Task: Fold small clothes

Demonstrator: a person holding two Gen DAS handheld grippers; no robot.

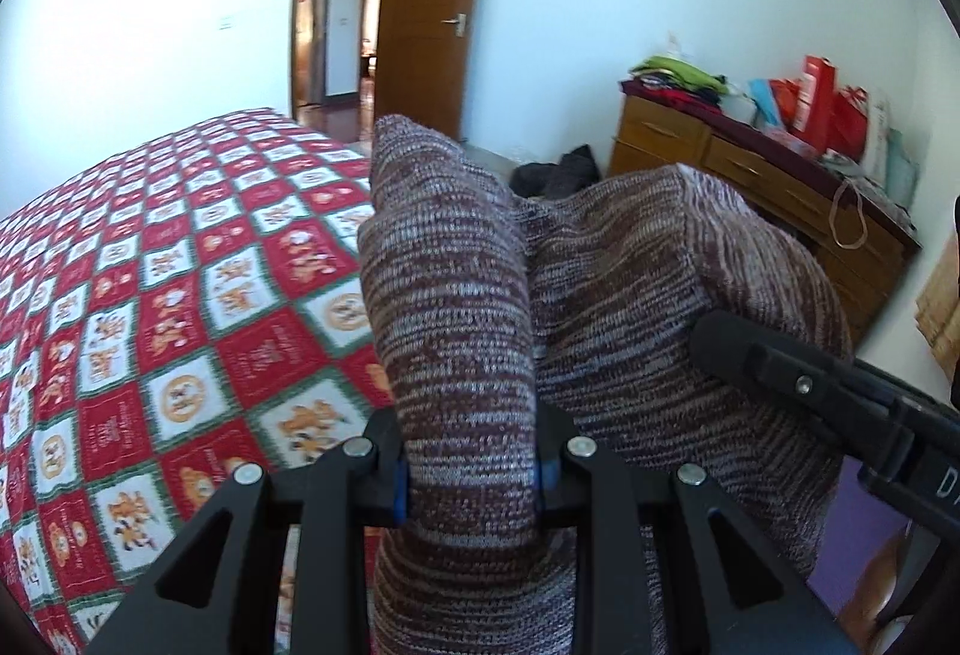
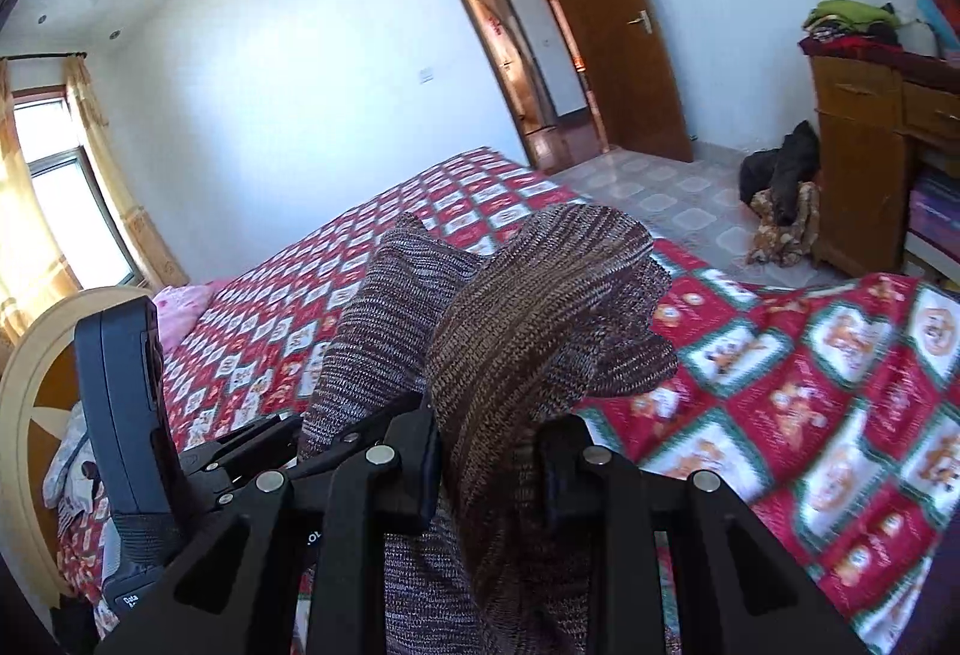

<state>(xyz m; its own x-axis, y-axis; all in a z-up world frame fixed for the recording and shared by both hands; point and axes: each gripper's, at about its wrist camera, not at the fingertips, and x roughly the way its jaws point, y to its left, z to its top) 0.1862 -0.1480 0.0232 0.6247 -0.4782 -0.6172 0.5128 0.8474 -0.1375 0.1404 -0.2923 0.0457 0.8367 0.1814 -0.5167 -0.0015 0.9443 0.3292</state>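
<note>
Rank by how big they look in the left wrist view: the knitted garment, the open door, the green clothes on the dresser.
1. Knitted garment, largest, though nearness to the camera inflates it.
2. Open door.
3. Green clothes on the dresser, smallest.

1. The left gripper (image 1: 474,466), at the lower centre of its own view, is a matte black plastic frame with triangular cut-outs.
2. Round silver screws cap its linkage joints.
3. Blue pads line its fingers (image 1: 401,493).
4. The right gripper (image 2: 489,469) has the same black frame, and white lettering marks the other gripper's body at the lower left of this view.
</note>
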